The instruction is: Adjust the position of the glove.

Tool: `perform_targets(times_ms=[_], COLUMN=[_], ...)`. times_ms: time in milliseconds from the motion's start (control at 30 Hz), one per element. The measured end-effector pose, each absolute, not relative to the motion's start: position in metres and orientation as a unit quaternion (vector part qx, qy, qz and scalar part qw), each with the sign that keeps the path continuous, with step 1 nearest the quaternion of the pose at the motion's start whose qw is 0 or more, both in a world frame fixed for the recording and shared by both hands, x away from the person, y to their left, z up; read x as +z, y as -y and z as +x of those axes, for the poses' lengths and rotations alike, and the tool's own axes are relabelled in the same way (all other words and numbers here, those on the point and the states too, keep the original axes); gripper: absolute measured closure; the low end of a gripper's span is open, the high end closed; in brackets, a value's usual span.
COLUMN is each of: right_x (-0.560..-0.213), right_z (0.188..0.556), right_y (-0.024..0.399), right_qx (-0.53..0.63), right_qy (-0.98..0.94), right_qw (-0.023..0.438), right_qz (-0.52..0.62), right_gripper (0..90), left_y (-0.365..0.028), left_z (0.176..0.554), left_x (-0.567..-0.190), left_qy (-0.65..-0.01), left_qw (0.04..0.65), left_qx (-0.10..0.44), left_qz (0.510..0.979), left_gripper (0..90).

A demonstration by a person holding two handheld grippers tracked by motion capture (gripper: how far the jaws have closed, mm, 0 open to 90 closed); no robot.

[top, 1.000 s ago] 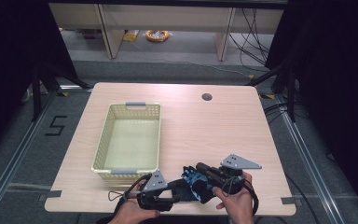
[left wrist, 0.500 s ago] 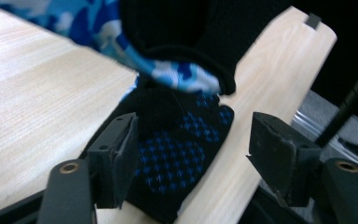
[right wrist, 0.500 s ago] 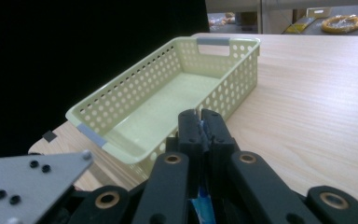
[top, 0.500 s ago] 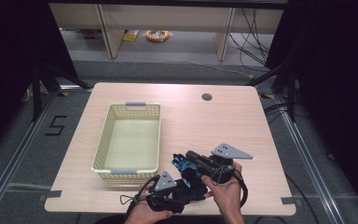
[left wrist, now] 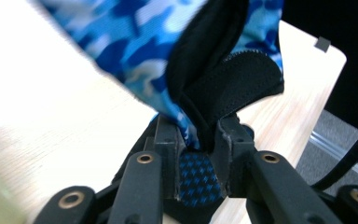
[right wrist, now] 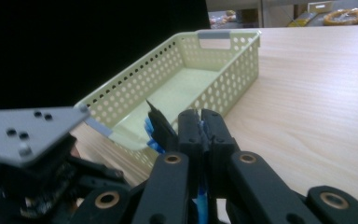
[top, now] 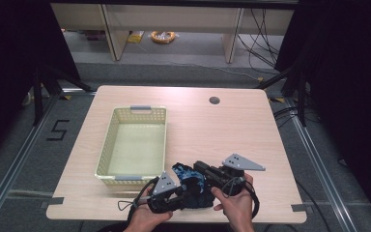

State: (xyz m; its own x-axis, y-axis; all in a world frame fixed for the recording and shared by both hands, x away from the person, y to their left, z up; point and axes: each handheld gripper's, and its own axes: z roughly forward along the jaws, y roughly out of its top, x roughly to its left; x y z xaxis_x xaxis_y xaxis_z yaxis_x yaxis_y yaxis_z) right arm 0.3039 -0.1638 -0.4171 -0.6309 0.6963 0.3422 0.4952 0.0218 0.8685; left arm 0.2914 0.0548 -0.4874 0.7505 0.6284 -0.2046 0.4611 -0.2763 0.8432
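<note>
Near the tabletop's front edge, the left gripper (top: pixel 186 191) has just closed its jaws on a blue camouflage cloth (top: pixel 193 181). The right gripper (top: pixel 200 169) pinches the same cloth, beside the basket (top: pixel 107 162).

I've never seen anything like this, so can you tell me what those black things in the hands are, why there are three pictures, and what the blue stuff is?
A person sits at a wooden table and holds a tool in each hand. Each tool is a gripper: two black jaws that pinch like tongs.

One picture comes from a camera above the table. The other two come from small cameras riding on the grippers, looking along their jaws.

On the table stands a pale yellow basket with holes in its walls.

Both grippers pinch the same blue camouflage cloth, which has black parts. The left gripper has just been closing its jaws on it. The right gripper is squeezed shut on a thin edge of it.
</note>
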Motion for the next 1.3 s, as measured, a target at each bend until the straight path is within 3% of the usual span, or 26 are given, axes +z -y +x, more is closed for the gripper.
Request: perform_targets(times_ms=[200, 233, 533, 567, 800, 833, 967, 1033, 1067, 1133, 1300], right_x=[-0.436, -0.439, -0.467, -0.472, -0.486, -0.487, -0.491, -0.495, -0.498, -0.498, -0.5], right_z=[0.293, 0.288, 0.266, 0.267, 0.263, 0.264, 0.263, 0.264, 0.267, 0.265, 0.269], right_y=[0.179, 0.18, 0.195, 0.196, 0.193, 0.195, 0.194, 0.194, 0.197, 0.197, 0.203], right_qx=[0.537, 0.53, 0.498, 0.499, 0.489, 0.482, 0.48, 0.483, 0.474, 0.466, 0.439], right_qy=[-0.721, -0.718, -0.728, -0.735, -0.729, -0.737, -0.726, -0.722, -0.733, -0.724, -0.737], right_qw=[0.098, 0.078, 0.052, 0.066, 0.04, 0.058, 0.035, 0.03, 0.049, 0.033, 0.063], right_qz=[0.426, 0.444, 0.468, 0.455, 0.478, 0.47, 0.491, 0.494, 0.484, 0.508, 0.51], right_gripper=[88.0, 88.0, 88.0, 88.0, 87.9, 87.6, 87.1, 85.3, 82.7, 80.9, 69.5], left_y=[-0.068, -0.068, -0.069, -0.068, -0.061, -0.06, -0.06, -0.06, -0.059, -0.06, -0.06], left_z=[0.29, 0.291, 0.292, 0.293, 0.306, 0.307, 0.312, 0.312, 0.312, 0.312, 0.313], left_x=[-0.488, -0.489, -0.481, -0.481, -0.479, -0.479, -0.48, -0.485, -0.487, -0.49, -0.493], left_qy=[-0.322, -0.317, -0.288, -0.292, -0.266, -0.269, -0.251, -0.25, -0.247, -0.247, -0.241], left_qw=[0.48, 0.484, 0.462, 0.459, 0.437, 0.435, 0.418, 0.406, 0.408, 0.401, 0.39], left_qx=[0.079, 0.076, 0.072, 0.067, 0.086, 0.084, 0.086, 0.094, 0.094, 0.099, 0.112], left_qz=[0.812, 0.812, 0.836, 0.836, 0.855, 0.855, 0.869, 0.874, 0.874, 0.876, 0.881], left_gripper=[76.2, 76.4, 79.1, 79.3, 79.6, 79.5, 79.1, 78.7, 78.5, 77.4, 74.4])
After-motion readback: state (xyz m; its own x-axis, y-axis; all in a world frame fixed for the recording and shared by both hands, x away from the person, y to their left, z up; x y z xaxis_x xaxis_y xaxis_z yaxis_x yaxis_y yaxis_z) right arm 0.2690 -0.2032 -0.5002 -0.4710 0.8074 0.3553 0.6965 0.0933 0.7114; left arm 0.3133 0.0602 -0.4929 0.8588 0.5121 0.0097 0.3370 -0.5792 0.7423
